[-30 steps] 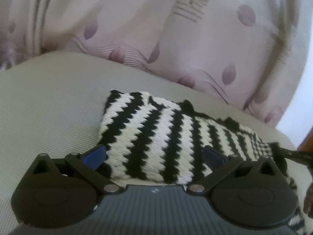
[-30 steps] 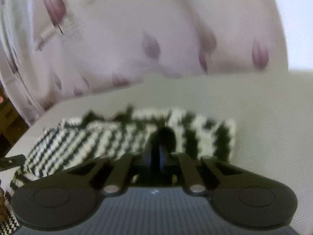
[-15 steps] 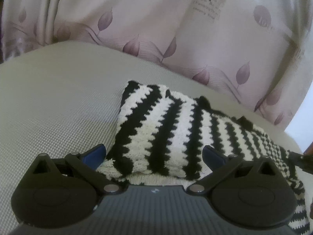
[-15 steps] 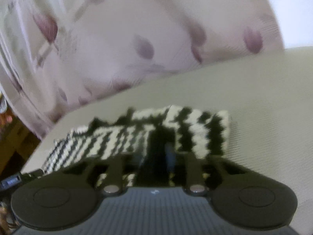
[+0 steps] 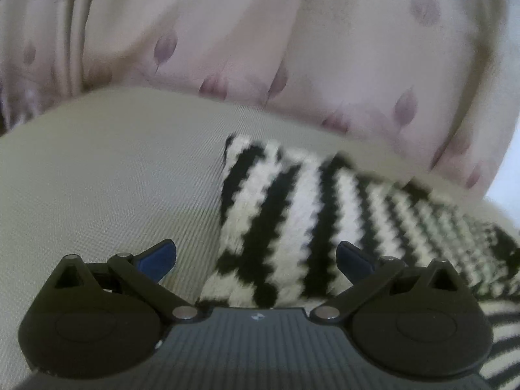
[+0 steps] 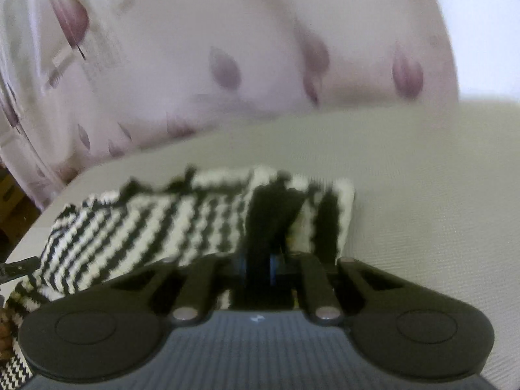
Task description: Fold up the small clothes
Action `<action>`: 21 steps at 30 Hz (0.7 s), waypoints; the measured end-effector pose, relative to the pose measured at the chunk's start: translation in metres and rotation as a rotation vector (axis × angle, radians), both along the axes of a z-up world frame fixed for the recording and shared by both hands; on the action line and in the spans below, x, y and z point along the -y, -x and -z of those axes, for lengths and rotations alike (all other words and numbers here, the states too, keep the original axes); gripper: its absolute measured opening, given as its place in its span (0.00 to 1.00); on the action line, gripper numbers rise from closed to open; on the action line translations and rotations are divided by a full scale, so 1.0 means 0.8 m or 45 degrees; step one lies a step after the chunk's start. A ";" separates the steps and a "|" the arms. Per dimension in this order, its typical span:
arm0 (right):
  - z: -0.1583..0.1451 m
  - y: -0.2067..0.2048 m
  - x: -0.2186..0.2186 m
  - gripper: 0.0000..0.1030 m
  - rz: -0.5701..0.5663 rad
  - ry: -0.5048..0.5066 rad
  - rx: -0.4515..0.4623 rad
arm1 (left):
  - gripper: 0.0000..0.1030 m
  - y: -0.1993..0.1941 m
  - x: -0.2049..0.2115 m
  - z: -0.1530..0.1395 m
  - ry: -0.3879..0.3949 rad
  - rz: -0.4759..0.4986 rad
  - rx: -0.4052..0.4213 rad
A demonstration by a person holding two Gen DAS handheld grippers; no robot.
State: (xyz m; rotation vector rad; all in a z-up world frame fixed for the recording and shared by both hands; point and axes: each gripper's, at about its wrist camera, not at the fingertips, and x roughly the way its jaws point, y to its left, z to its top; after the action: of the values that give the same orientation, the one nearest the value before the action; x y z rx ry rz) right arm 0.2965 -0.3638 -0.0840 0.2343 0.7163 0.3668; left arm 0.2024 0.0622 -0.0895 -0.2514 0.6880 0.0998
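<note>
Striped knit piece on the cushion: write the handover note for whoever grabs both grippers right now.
Left gripper: open, blue-padded fingers spread either side of the near folded edge of the black-and-white striped knitted garment, gripping nothing.
Right gripper: shut on a bunched black part of the same garment.
Garment lies on the beige woven cushion, in front of the pink leaf-print curtain; one end is folded into a thick block, and the rest trails off to the side in a flatter layer.
Done: at least one fold, by the doubled layers.
Left: probably fold the trailing part over, release and flatten. The views are blurred, so check the grip first.
</note>
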 end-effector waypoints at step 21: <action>0.006 -0.013 0.002 0.25 0.084 0.005 0.054 | 0.80 -0.086 -0.011 0.001 -0.043 0.021 0.003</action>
State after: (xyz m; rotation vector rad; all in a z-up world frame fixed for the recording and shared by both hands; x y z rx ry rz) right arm 0.3070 -0.3654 -0.0888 0.2451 0.6659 0.3070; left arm 0.2712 0.0712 -0.0902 -0.2135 0.6852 0.0949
